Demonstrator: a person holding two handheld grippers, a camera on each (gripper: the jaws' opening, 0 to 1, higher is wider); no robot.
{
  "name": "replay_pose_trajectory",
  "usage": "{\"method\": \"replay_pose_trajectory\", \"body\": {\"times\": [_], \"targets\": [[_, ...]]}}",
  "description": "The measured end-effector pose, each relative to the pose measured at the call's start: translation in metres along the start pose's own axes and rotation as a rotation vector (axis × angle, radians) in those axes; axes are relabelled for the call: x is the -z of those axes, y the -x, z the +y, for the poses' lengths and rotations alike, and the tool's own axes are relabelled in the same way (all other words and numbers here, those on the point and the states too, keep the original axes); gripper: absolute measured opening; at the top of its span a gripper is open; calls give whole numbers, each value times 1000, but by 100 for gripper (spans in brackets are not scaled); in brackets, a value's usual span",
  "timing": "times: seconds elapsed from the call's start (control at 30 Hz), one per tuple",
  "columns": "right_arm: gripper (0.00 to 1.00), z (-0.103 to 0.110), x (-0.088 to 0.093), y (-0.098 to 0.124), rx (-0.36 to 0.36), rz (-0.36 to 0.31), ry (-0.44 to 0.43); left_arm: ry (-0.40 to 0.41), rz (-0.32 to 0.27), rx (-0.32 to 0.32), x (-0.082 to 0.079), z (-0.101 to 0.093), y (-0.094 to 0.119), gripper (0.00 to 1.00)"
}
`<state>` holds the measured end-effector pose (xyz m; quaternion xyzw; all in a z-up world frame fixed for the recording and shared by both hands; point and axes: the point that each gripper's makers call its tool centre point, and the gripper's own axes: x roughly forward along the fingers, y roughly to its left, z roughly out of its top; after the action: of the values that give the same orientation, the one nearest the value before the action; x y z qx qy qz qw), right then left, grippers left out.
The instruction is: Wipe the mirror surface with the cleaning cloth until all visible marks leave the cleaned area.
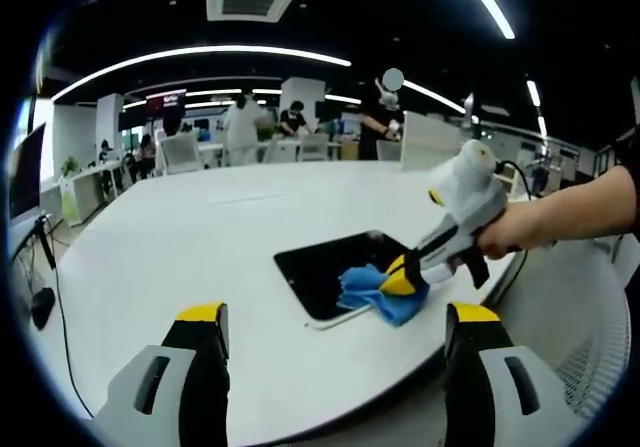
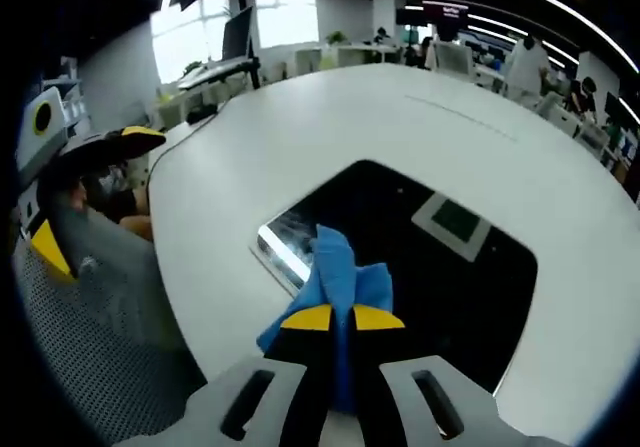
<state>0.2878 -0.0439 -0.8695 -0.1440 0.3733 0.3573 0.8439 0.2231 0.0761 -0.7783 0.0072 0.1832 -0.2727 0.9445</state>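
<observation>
A dark rectangular mirror (image 1: pixel 335 267) lies flat on the white table (image 1: pixel 200 247). In the right gripper view the mirror (image 2: pixel 420 267) reflects a ceiling panel. My right gripper (image 2: pixel 342 319) is shut on the blue cleaning cloth (image 2: pixel 335 272), which rests on the mirror's near corner. In the left gripper view the right gripper (image 1: pixel 405 279) comes in from the right, held by a hand, pressing the blue cloth (image 1: pixel 375 292) onto the mirror's near right corner. My left gripper (image 1: pixel 335 319) hangs open in front of the table edge, holding nothing.
The table's curved front edge (image 1: pixel 330 407) is close to my left gripper. A grey mesh chair (image 2: pixel 90 327) stands beside the table. Desks, chairs and several people (image 1: pixel 240 122) fill the office behind. A monitor (image 1: pixel 25 172) is at far left.
</observation>
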Motion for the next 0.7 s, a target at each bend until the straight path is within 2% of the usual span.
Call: {"method": "replay_pose_trajectory", "body": {"times": [0.2, 0.7], "targets": [[0, -8, 5, 5, 8, -2, -1, 0, 1, 0, 0, 0, 0, 89], [0, -7, 4, 5, 4, -14, 3, 2, 3, 12, 0, -1, 0, 89]]}}
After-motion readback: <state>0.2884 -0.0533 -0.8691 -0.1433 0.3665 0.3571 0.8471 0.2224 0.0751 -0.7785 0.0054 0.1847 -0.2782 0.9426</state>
